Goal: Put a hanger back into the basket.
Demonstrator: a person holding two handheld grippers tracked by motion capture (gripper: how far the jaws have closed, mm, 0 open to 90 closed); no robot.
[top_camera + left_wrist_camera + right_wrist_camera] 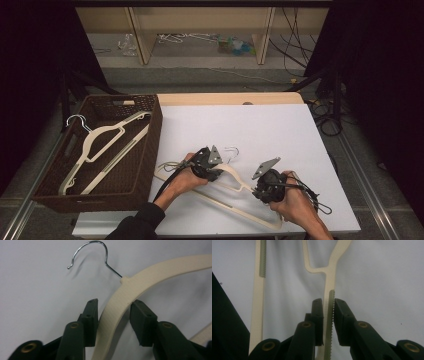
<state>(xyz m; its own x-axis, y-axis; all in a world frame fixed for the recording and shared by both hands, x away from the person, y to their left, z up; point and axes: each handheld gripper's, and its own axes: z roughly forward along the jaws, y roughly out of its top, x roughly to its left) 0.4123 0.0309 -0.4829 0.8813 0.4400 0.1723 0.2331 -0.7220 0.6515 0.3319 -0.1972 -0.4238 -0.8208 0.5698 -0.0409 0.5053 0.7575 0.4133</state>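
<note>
Under both tools (220,167) (257,189), hanger (235,176) shoulder partly hidden.

No readable text, label, brand, number or sign anywhere in these views.

right gripper (327,305) | jaws clamp cream hanger (329,277) arm | white table (382,277)

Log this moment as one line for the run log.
left gripper: open around cream plastic hanger near wire hook | right gripper: shut on hanger arm | hanger on white table | brown wicker basket: holds another hanger
</note>
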